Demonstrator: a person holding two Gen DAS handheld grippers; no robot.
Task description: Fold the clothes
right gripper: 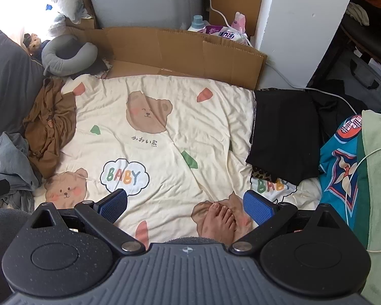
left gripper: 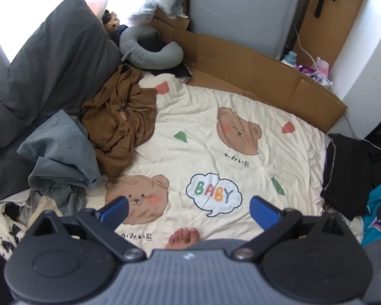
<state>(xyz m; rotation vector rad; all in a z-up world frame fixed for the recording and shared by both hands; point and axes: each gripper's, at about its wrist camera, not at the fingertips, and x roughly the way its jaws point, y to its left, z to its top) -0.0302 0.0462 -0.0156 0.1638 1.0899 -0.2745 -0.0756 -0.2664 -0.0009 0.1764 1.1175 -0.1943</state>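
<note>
A crumpled brown garment (left gripper: 119,124) (right gripper: 50,124) lies at the left of the cream bear-print blanket (left gripper: 216,157) (right gripper: 165,132). Beside it sits a rumpled grey-blue garment (left gripper: 61,155) (right gripper: 7,162). A folded black garment (left gripper: 348,170) (right gripper: 284,132) rests on the blanket's right edge, next to a teal printed one (left gripper: 378,211) (right gripper: 340,162). My left gripper (left gripper: 189,209) hovers open above the blanket, holding nothing. My right gripper (right gripper: 185,206) is also open and empty, above a person's bare foot (right gripper: 219,219).
Flattened cardboard (left gripper: 261,76) (right gripper: 180,50) lines the far edge. A grey neck pillow (left gripper: 149,48) (right gripper: 63,53) and a dark grey pillow (left gripper: 53,61) lie at the back left. Bottles and packets (right gripper: 216,28) stand behind the cardboard. A green towel (right gripper: 378,165) is at the right.
</note>
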